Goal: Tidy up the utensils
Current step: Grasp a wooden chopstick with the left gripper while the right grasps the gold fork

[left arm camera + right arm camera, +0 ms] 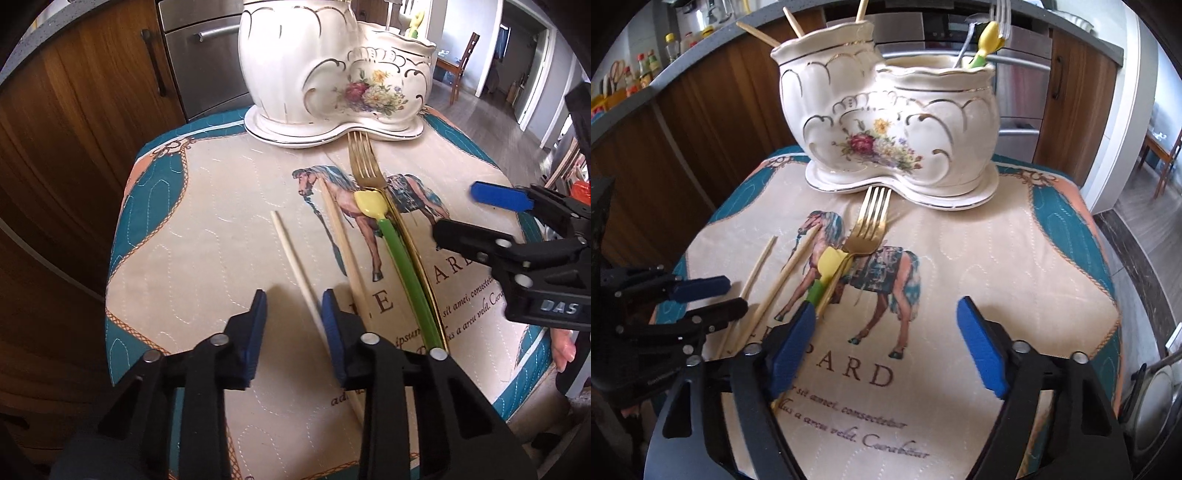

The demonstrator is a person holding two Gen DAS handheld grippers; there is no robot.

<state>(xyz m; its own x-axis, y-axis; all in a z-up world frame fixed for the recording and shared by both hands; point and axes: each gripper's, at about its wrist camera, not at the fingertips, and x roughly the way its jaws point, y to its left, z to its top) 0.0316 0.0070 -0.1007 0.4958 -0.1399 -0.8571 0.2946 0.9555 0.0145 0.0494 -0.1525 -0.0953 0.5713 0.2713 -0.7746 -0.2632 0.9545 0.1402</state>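
Observation:
A white floral ceramic holder [332, 70] [886, 122] with two compartments stands at the far edge of a horse-print cloth [221, 229] [997, 266]. Chopsticks stick out of its left compartment, a fork and a yellow-green spoon out of its right. On the cloth lie two chopsticks [295, 258] [757, 269], a gold fork [364, 162] [871, 221] and a yellow-green spoon [399, 254] [827, 266]. My left gripper [293, 314] [713, 295] is open, low over the near chopstick. My right gripper [886, 343] [465, 210] is open, its left finger by the spoon's handle.
Wooden cabinets [74, 110] and a steel appliance [199, 55] stand behind the table. Bottles [639, 70] line the counter at far left. A dining chair [465, 62] and doorway lie to the right. The cloth's right half [1034, 277] is bare.

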